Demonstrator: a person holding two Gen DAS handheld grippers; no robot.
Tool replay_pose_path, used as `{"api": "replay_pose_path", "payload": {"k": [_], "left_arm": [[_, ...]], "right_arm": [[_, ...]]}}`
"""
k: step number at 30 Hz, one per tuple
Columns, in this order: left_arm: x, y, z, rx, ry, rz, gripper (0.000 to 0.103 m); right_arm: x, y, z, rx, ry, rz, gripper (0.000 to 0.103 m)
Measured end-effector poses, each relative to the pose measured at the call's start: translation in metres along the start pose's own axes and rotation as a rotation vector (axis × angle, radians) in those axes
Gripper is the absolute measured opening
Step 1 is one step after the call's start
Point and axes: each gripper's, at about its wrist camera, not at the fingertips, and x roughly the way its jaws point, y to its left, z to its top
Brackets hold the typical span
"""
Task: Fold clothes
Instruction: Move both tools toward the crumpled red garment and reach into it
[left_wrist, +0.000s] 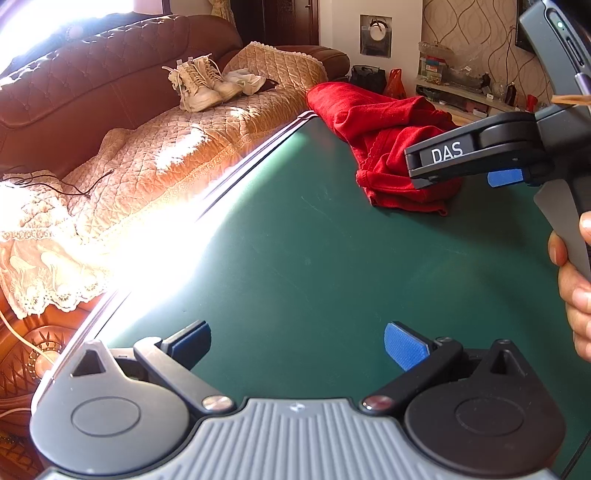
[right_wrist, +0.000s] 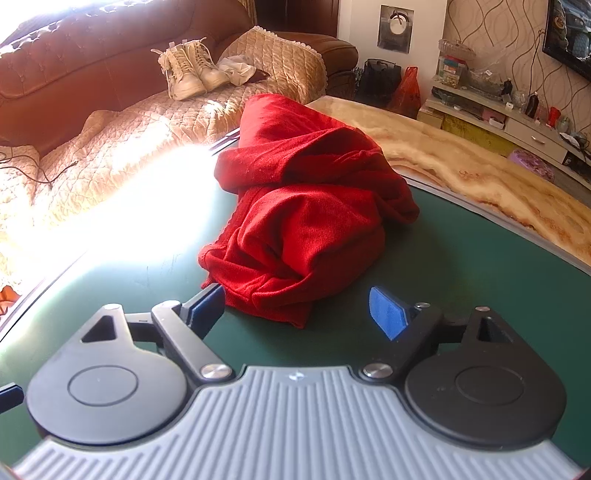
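A crumpled red garment is seen on the counter, both the left gripper and the right gripper held apart, empty.

**A home living room**

A tufted brown leather sofa with a quilted cover carries a pair of cream boots. Patterned wallpaper, a wall-mounted television and a cluttered low cabinet line the far side.

I observed the red garment lying crumpled and unfolded in a heap on the green counter.
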Motion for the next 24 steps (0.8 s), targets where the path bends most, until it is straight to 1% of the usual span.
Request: {"api": "replay_pose_path", "payload": {"k": [3, 5, 10, 11, 12, 14, 15, 16, 17, 19, 21, 24], "left_arm": [[0.001, 0.001, 0.003, -0.006, 0.0, -0.004, 0.103], [0.001, 0.002, 0.004, -0.008, -0.001, -0.006, 0.103], [-0.002, 0.003, 0.008, -0.009, -0.013, -0.021, 0.103], [-0.003, 0.004, 0.008, -0.009, -0.015, -0.023, 0.103], [-0.003, 0.004, 0.009, -0.009, -0.017, -0.026, 0.103], [-0.005, 0.004, 0.01, -0.008, -0.023, -0.029, 0.103], [-0.005, 0.004, 0.011, -0.009, -0.025, -0.029, 0.103], [-0.006, 0.004, 0.012, -0.01, -0.027, -0.03, 0.103], [-0.006, 0.005, 0.013, -0.014, -0.025, -0.036, 0.103], [-0.006, 0.007, 0.013, -0.022, -0.02, -0.05, 0.103], [-0.007, 0.008, 0.014, -0.024, -0.018, -0.053, 0.102], [-0.01, 0.007, 0.015, -0.016, -0.02, -0.067, 0.102]], "right_arm": [[0.007, 0.0, 0.004, 0.01, 0.003, 0.002, 0.091], [0.015, -0.002, 0.007, 0.026, 0.017, 0.006, 0.081], [0.034, -0.011, 0.015, 0.088, 0.048, 0.029, 0.073], [0.038, -0.014, 0.016, 0.101, 0.055, 0.034, 0.068], [0.042, -0.016, 0.018, 0.114, 0.061, 0.039, 0.065], [0.05, -0.021, 0.021, 0.141, 0.073, 0.049, 0.05], [0.054, -0.023, 0.022, 0.153, 0.079, 0.054, 0.048], [0.055, -0.024, 0.022, 0.155, 0.078, 0.06, 0.043], [0.054, -0.026, 0.022, 0.155, 0.075, 0.059, 0.031], [0.051, -0.032, 0.022, 0.164, 0.065, 0.071, 0.021], [0.038, -0.043, 0.018, 0.18, 0.034, 0.099, 0.016], [0.008, -0.063, 0.012, 0.176, -0.022, 0.112, 0.014]]}}
